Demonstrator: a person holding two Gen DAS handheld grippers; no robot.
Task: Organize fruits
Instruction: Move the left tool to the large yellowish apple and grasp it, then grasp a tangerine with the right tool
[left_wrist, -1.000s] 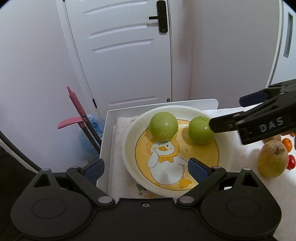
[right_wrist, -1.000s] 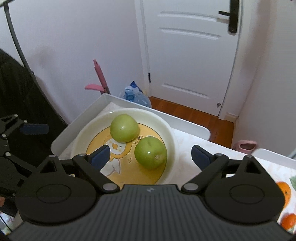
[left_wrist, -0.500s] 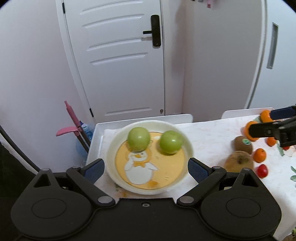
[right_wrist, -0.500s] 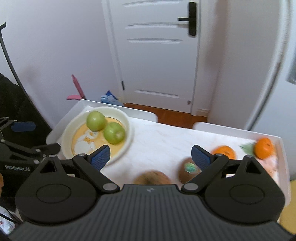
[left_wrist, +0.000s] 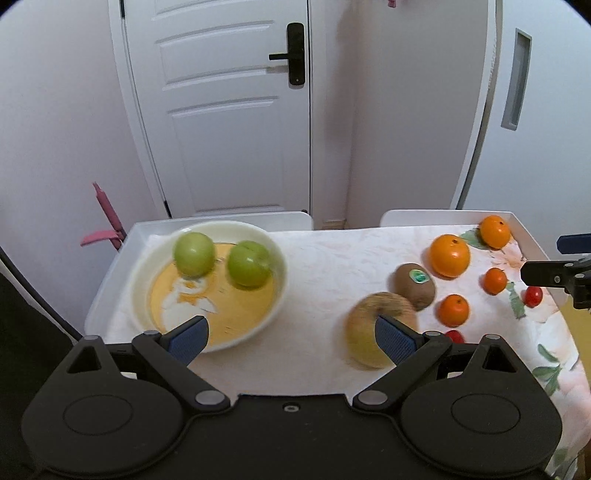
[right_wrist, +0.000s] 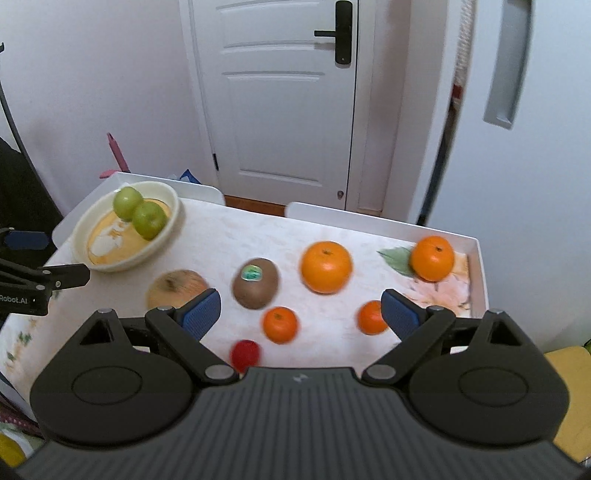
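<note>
A cream bowl (left_wrist: 275, 258) (right_wrist: 173, 218) with a duck picture holds two green apples (left_wrist: 194, 254) (left_wrist: 248, 263) at the table's left. A yellowish apple (left_wrist: 364, 332) (right_wrist: 173, 286), a kiwi (left_wrist: 413, 284) (right_wrist: 255, 282), two large oranges (right_wrist: 325, 266) (right_wrist: 432, 258), two small oranges (right_wrist: 280, 325) (right_wrist: 369, 317) and red cherry tomatoes (right_wrist: 244, 354) (left_wrist: 533, 296) lie on the cloth at the right. My left gripper (left_wrist: 291, 338) is open and empty, between the bowl and the yellowish apple. My right gripper (right_wrist: 301, 314) is open and empty above the small oranges.
The white table (left_wrist: 122, 254) has a raised rim and a patterned cloth (left_wrist: 325, 266). A white door (left_wrist: 221, 110) and walls stand behind. A pink-handled tool (left_wrist: 107, 214) leans at the left. A yellow object (right_wrist: 569, 398) sits at the right.
Both grippers have pulled back from the bowl and swung right, bringing the loose fruit into view. The two green apples stay in the bowl. Both grippers remain open.
</note>
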